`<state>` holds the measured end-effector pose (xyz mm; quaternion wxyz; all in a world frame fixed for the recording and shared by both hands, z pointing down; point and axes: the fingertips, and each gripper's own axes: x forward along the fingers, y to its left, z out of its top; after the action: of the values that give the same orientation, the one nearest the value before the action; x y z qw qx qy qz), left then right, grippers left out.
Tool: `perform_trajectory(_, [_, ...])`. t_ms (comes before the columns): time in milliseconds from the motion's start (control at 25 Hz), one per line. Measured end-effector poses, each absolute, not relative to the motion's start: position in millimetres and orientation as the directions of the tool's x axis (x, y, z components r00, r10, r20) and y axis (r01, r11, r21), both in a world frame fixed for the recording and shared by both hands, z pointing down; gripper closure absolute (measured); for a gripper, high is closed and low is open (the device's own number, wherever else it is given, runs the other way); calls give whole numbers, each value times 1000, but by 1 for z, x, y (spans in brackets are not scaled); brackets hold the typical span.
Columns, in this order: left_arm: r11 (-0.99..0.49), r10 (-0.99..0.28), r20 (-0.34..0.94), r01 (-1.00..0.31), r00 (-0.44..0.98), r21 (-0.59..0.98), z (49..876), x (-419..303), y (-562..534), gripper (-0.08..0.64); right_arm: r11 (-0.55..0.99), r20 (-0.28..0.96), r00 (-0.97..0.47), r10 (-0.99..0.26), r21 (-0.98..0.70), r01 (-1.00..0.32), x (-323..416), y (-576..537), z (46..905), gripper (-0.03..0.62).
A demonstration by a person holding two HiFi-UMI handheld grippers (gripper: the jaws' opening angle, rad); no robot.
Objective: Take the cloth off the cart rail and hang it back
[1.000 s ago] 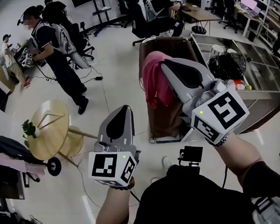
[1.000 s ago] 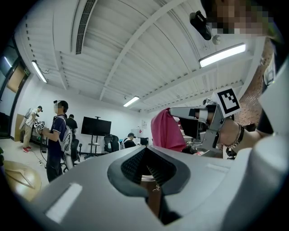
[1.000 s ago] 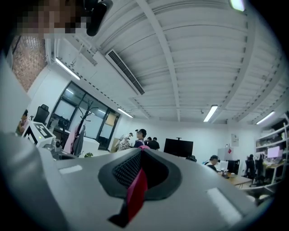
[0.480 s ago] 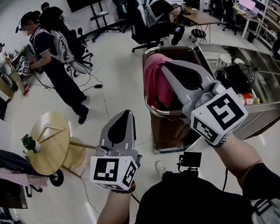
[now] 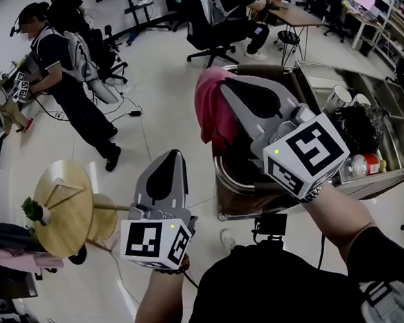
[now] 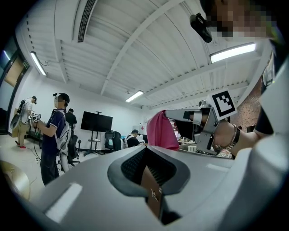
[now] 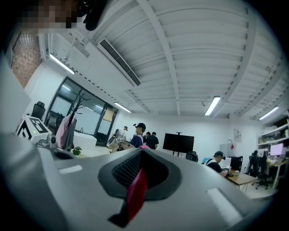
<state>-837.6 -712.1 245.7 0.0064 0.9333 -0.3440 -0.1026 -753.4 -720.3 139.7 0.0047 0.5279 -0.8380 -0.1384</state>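
Observation:
The pink cloth (image 5: 211, 112) hangs bunched from my right gripper (image 5: 225, 84), which is shut on its top edge; a pink strip of it (image 7: 135, 191) shows pinched in the seam of the jaws. The cloth is lifted above the cart's rounded steel rail (image 5: 219, 166) and hangs in front of the cart's end. My left gripper (image 5: 167, 158) is held lower and to the left over the floor, shut, with no cloth in it. The left gripper view shows the cloth (image 6: 161, 131) dangling from the right gripper (image 6: 170, 113).
The steel cart (image 5: 386, 179) carries a black bag (image 5: 360, 121), a cup (image 5: 336, 99) and a bottle (image 5: 363, 164). A round wooden table (image 5: 65, 201) with a small plant (image 5: 33, 211) stands at the left. People (image 5: 62, 60) stand beyond it; one sits at a desk (image 5: 227, 7).
The right gripper has risen and shifted left with the cloth, which no longer drapes over the rail. The left gripper stays low at the left.

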Motion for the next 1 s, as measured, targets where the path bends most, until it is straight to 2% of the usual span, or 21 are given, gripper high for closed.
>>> perform_trajectory(440, [-756, -654, -139, -639, 743, 144, 264, -830, -812, 560, 396, -69, -423, -903, 244, -885, -742, -825, 159, 586])
perform_trajectory(800, [-761, -648, -144, -630, 748, 154, 262, -821, -842, 560, 383, -87, -416, -905, 257, -887, -735, -852, 144, 586])
perform_trajectory(1000, [-765, -642, -136, -620, 755, 174, 274, -819, -860, 560, 384, -29, -403, -915, 252, -888, -733, -875, 170, 586])
